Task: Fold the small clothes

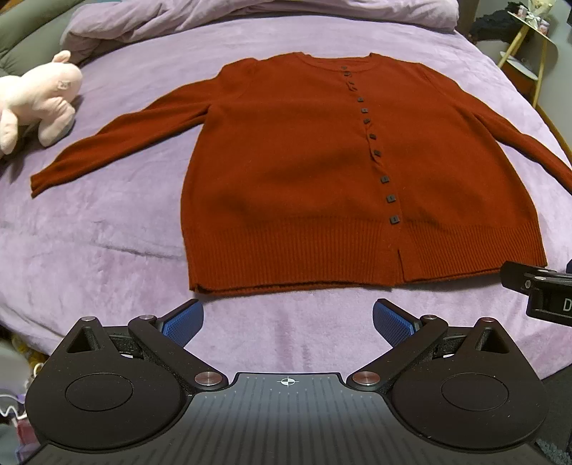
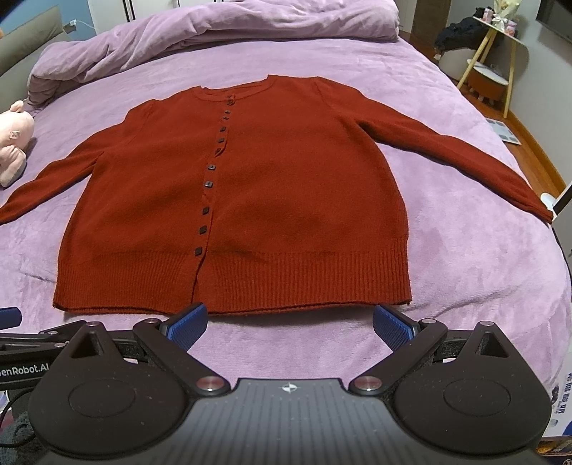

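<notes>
A rust-red buttoned cardigan (image 1: 286, 171) lies flat and face up on the purple bed, both sleeves spread out to the sides; it also shows in the right wrist view (image 2: 286, 200). My left gripper (image 1: 287, 322) is open and empty, just short of the hem near its left half. My right gripper (image 2: 289, 323) is open and empty, at the hem's right half, its left pad (image 2: 187, 322) close to the hem edge. The right gripper's body shows at the left view's right edge (image 1: 543, 289).
The purple bed sheet (image 1: 107, 232) covers the surface. A pink plush toy (image 1: 39, 100) lies left of the left sleeve. A bunched purple duvet (image 2: 214, 32) is at the head. A stool and a shelf (image 2: 489, 71) stand off the bed's right side.
</notes>
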Tool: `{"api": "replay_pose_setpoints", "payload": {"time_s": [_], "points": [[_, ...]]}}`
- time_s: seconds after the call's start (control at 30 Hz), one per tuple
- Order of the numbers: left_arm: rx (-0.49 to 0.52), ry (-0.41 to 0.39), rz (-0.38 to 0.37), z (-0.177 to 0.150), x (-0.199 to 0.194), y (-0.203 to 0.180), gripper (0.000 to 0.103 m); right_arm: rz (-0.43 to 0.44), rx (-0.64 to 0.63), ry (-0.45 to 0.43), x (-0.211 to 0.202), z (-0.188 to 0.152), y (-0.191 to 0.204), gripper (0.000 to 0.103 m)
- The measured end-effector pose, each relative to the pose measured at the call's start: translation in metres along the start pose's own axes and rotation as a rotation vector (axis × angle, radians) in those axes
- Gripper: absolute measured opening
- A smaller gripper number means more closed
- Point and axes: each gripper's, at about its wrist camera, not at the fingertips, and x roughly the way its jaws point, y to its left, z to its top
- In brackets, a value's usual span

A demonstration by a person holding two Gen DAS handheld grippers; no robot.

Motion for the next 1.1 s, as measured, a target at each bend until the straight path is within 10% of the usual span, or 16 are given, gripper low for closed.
{"api": "replay_pose_setpoints", "payload": {"time_s": [0.53, 0.7, 0.83, 1.1], "points": [[-0.001, 0.011, -0.005, 0.002, 0.005, 0.0, 0.103, 0.07, 0.013, -0.016, 0.001, 0.0, -0.006, 0.099], [-0.039, -0.038, -0.041, 0.005, 0.005, 0.004, 0.103, 0.245, 0.031, -0.242, -0.014, 0.003, -0.028, 0.099], [-0.049, -0.085, -0.084, 0.013, 0.015, 0.007, 0.103, 0.307, 0.064, -0.494, -0.018, 0.009, -0.065, 0.099], [-0.081, -0.092, -0.099, 0.041, 0.057, 0.002, 0.103, 0.276, 0.564, -0.518, 0.068, 0.054, -0.227, 0.099]]}}
